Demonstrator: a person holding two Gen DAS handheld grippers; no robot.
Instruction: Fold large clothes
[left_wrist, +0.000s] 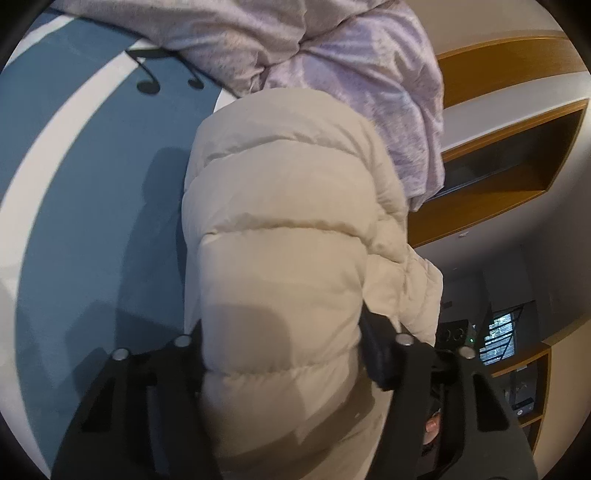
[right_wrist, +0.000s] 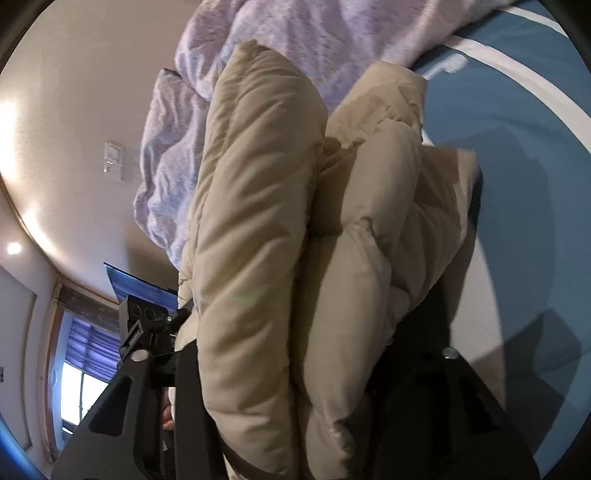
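Puffer jacket (left_wrist: 280, 236) between both fingers (left_wrist: 380, 362)

Puffer jacket (left_wrist: 280, 229): cream-beige, plain, with horizontal quilted channels; it reads darker tan in the right wrist view (right_wrist: 258, 221). Duvet (left_wrist: 332, 48): pale lilac with a fine mottled pattern. Bed sheet (left_wrist: 92, 166): teal-blue with a curved white band and black music notes (left_wrist: 147, 79) near its far edge. Gripper fingers (left_wrist: 376, 350): black. Shelving (left_wrist: 498, 199): orange-brown wood.

Black claws (left_wrist: 284, 354), silver screws (left_wrist: 120, 354)
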